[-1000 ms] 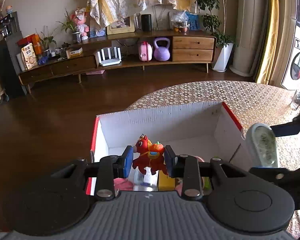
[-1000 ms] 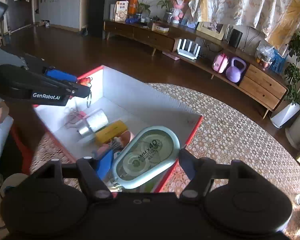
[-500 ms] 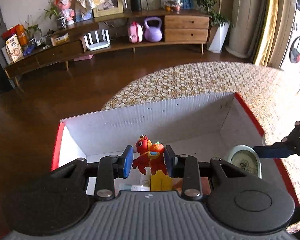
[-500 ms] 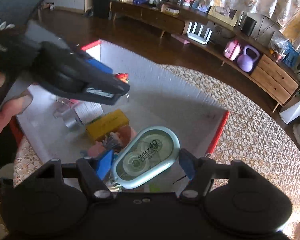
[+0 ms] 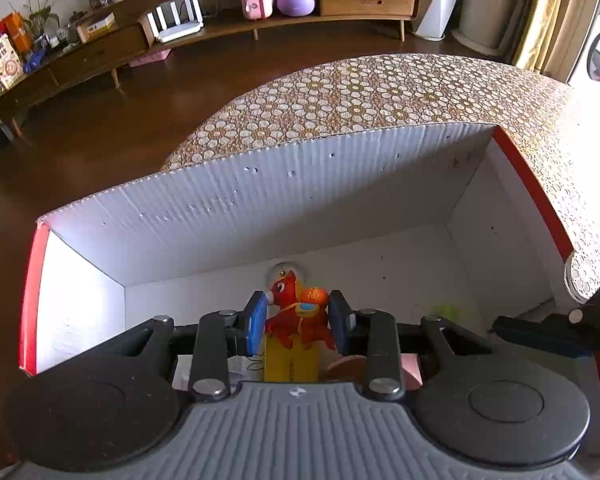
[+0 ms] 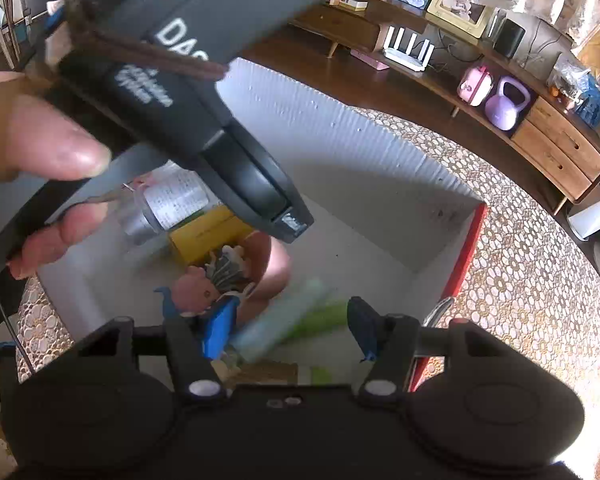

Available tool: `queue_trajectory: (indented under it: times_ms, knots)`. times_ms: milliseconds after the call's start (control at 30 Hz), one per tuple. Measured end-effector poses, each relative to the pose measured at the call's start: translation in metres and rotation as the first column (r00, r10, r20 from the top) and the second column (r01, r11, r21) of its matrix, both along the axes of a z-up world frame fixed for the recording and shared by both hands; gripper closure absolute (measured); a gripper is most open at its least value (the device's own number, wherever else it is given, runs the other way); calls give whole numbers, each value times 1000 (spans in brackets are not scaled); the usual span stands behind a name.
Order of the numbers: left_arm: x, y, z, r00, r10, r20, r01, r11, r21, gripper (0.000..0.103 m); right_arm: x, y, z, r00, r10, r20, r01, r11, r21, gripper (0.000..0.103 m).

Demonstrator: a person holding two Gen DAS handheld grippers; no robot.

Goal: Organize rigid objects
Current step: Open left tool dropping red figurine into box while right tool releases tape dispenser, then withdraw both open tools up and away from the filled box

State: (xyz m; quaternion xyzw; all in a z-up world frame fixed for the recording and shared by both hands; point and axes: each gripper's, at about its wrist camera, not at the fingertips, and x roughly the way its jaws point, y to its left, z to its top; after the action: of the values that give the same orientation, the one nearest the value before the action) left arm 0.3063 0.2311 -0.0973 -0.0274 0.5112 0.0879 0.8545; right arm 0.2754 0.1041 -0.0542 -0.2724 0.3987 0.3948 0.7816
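Looking along the left gripper (image 5: pixel 298 322), we find its jaws clamped on a red toy horse (image 5: pixel 296 312), one blue pad on each flank. The horse hangs inside the box (image 5: pixel 260 200), above a yellow pack (image 5: pixel 290 364) that lies on the box floor. The box is white inside with red edges and stands on a surface (image 5: pixel 380 92) covered by a flower-patterned cloth. At the right edge of this view we see part of the right gripper reaching over the box's right wall.

From the right wrist, the right gripper (image 6: pixel 288 330) has its jaws apart, with nothing firmly held between them. A pale green and blue item (image 6: pixel 288 320) lies blurred in the gap; we cannot tell whether it touches either pad or what it is. Beyond it on the box floor we note a pink doll (image 6: pixel 198 292), the yellow pack, and a silver roll (image 6: pixel 160 208) with printed text, close together near the left wall. A hand (image 6: pixel 40 152) grips the dark handle of the left gripper, which crosses the upper left of this view above the box. A sideboard (image 6: pixel 552 148) stands along the far wall, a purple kettlebell (image 6: pixel 506 106) on its lower shelf.
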Motion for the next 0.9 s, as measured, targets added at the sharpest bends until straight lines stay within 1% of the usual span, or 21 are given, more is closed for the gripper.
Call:
queue_trajectory:
  times_ms: [67,300,433,633,700,767,800,833,900]
  knots:
    - [2,0,-3,1000,-3,-23,3,1000,-10,70,0,-2,2,1000,-7,-2,7,1000,15,38]
    - [0,1,-1,999,4,-43,-5,1000,-31,69,-1,-11,12,999,-40,-12,41,997,68,34]
    - [-8,0,7,1000,17,-17,-17,999,-37,69,-4,-20,20,998,-56,-20,57,993,102,33]
    - [-25,-5,21,999,34,19,-33,999,-25,68,-10,-33,33,997,-75,-33,79,986,149,32]
    - [-32,-7,26,999,38,36,-37,999,-22,64,-11,-38,37,996,-81,-36,85,983,165,31]
    - [-41,-8,33,997,42,63,-41,999,-21,56,-14,-44,42,996,-86,-38,92,979,185,27]
    - [-47,-9,37,996,43,80,-42,999,-19,53,-17,-46,45,995,-90,-38,95,977,193,27]
    - [-52,-11,41,994,46,96,-45,999,-14,49,-18,-48,47,995,-93,-36,98,975,200,27]
    - [-61,-13,48,992,47,121,-47,999,-6,47,-21,-54,53,994,-102,-35,107,970,220,27]
